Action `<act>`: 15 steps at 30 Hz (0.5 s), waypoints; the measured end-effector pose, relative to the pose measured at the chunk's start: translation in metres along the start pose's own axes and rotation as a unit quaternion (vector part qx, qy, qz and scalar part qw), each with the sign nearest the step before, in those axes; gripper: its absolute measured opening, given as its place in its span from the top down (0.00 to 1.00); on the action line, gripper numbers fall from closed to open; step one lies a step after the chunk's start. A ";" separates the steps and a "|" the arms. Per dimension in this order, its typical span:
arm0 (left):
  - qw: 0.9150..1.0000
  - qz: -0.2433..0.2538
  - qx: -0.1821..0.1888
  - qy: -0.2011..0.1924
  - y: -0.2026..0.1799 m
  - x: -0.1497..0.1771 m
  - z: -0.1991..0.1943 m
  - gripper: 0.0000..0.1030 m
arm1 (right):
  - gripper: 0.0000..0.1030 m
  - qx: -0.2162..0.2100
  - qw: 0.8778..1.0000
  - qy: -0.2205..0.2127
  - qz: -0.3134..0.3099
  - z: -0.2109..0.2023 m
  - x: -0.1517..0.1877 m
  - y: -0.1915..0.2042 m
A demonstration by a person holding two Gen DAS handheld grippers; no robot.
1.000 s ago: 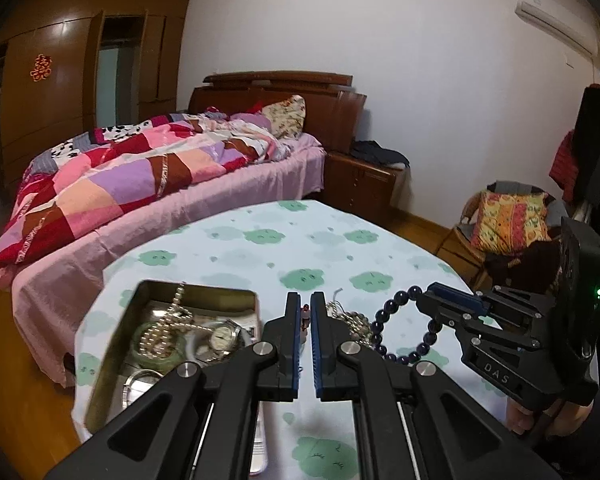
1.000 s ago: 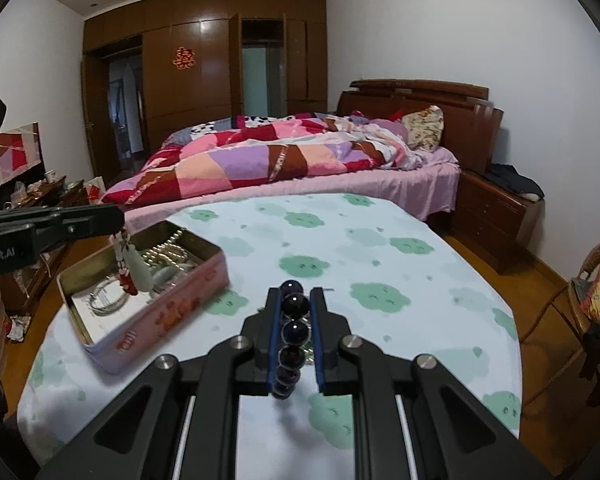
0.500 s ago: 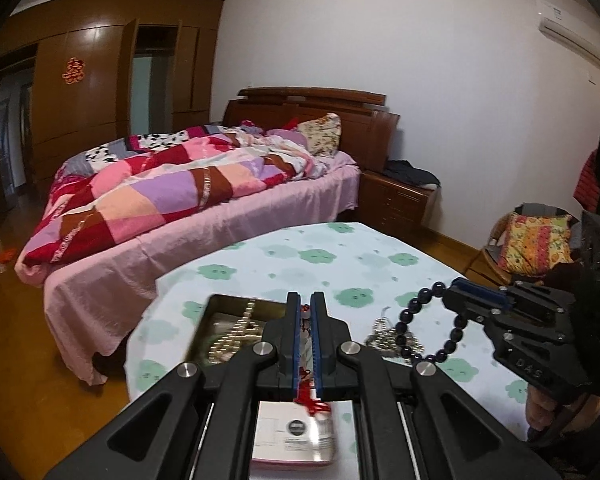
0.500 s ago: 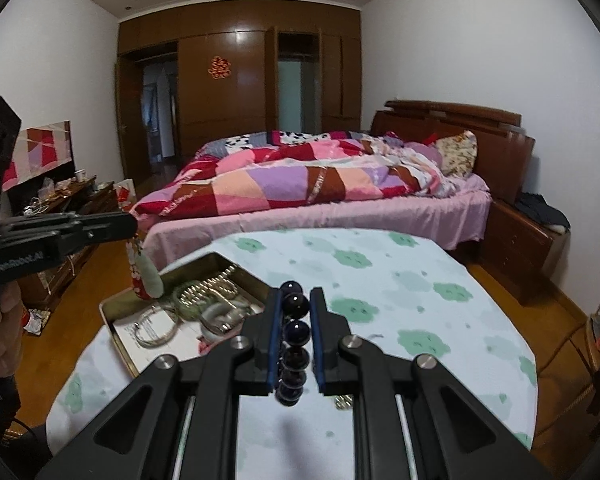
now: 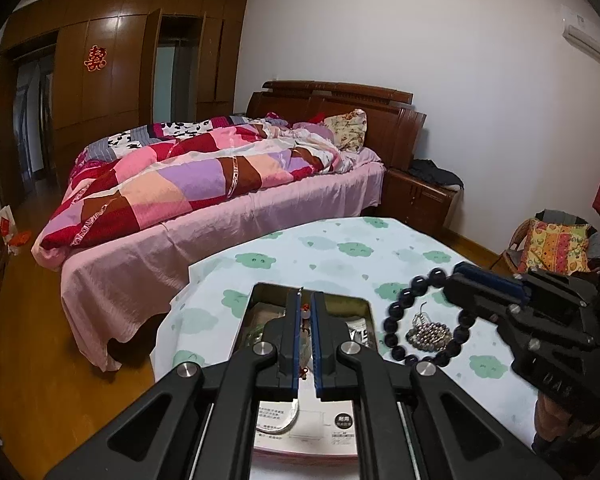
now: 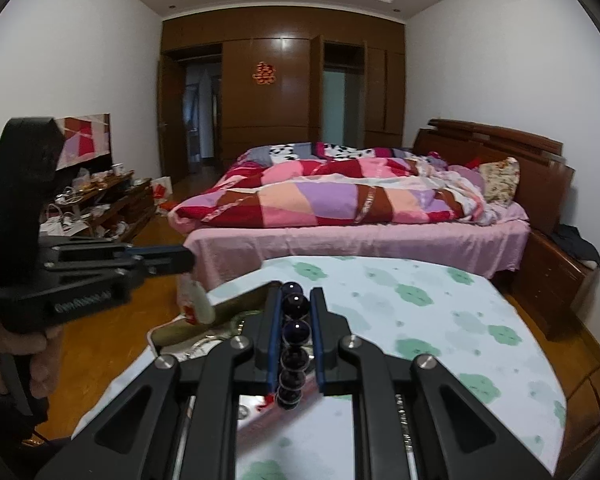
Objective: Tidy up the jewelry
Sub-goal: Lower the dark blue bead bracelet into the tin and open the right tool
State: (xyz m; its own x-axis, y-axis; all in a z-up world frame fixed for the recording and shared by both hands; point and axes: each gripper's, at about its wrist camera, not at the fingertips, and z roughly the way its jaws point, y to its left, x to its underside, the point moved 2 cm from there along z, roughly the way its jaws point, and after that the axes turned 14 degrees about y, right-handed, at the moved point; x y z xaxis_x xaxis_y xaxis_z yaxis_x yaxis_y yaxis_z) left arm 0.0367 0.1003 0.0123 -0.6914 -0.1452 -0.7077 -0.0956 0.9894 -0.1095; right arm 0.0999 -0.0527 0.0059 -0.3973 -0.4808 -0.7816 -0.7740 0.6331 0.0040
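Right claw point(image 6: 296, 332) closed on a dark bead bracelet point(image 5: 416, 320) hanging above the bench point(image 5: 340, 256), left claw point(image 5: 306, 340) pinching a small pendant point(image 6: 198, 300) on red cord, open tin point(image 5: 260, 292) under both claws

Both tongs are drawing back across the tabletop point(image 5: 340, 240): the left tongs point(image 5: 307, 344) with the pendant point(image 6: 198, 304), the right tongs point(image 6: 295, 340) lifting the bead bracelet point(image 5: 424, 320).
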 end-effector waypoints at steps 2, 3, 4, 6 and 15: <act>1.000 -0.003 0.001 0.004 0.003 0.001 0.003 0.97 | 0.85 -0.008 1.000 0.006 -0.004 0.007 0.001 0.006; 1.000 -0.004 0.000 0.007 0.005 0.002 0.005 0.97 | 0.85 -0.010 1.000 0.008 -0.006 0.010 0.002 0.009; 1.000 -0.005 0.000 0.009 0.007 0.002 0.007 0.97 | 0.85 -0.012 1.000 0.012 -0.009 0.013 0.002 0.011; 1.000 -0.012 0.002 0.016 0.012 0.004 0.013 0.97 | 0.85 -0.019 1.000 0.019 -0.008 0.021 0.002 0.013; 0.999 -0.015 -0.003 0.042 0.016 0.012 0.032 0.97 | 0.85 -0.033 0.998 0.048 -0.016 0.043 0.011 0.026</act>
State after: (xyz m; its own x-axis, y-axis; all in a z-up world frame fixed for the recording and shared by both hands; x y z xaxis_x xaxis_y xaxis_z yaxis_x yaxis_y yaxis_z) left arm 0.0500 0.1143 -0.0200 -0.7454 -0.1737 -0.6436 -0.1209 0.9847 -0.1257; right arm 0.0965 -0.0156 -0.0296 -0.4150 -0.5588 -0.7180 -0.8170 0.5761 0.0239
